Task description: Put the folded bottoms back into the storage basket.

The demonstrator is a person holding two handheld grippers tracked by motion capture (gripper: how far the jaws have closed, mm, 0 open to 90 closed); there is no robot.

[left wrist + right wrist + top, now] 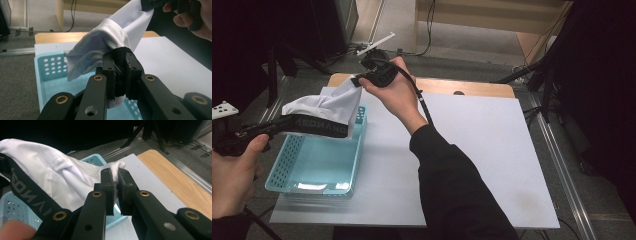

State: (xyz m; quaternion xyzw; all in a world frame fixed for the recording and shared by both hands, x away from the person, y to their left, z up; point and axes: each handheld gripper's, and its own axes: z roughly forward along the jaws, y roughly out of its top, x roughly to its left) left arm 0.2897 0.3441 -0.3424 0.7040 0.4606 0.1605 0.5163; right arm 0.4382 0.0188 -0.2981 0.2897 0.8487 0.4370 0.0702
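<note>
Both grippers pinch white garment (332, 102) above basket (292, 160) rim.

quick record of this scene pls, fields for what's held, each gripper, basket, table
held: white garment with black waistband, stretched between both grippers above the basket
left gripper: shut on garment
right gripper: shut on garment's white fabric
basket: light blue, perforated walls, on the white sheet
table: wooden, mostly covered by white sheet

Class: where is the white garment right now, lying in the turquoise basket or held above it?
Held above it: the white garment hangs stretched between the left gripper and right gripper, over the turquoise basket.
</note>
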